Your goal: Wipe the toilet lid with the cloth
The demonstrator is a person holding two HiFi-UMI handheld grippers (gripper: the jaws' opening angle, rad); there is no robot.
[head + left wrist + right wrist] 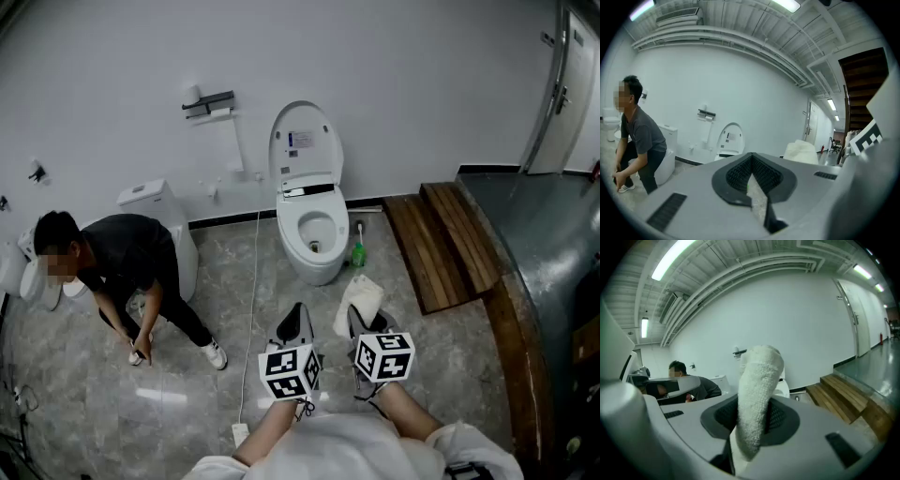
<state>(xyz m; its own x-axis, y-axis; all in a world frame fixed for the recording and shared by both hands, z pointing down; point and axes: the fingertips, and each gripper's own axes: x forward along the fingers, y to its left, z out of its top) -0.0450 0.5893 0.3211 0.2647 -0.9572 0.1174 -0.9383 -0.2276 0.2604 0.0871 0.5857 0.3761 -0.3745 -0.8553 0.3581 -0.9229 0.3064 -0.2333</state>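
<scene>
Open white toilet (314,234) at the wall, glossy oval lid (305,145) upright; green bottle (357,253) just right of its base, slatted wooden steps (441,239) further right, crouching person (122,272) well left. Right gripper (752,427) clamped on fluffy terry cloth (757,394), in front of the toilet; left gripper (752,176) closed, empty. Looped cloth pile only in right gripper view; thin floor cable (251,309) left of the toilet only in head view.
</scene>
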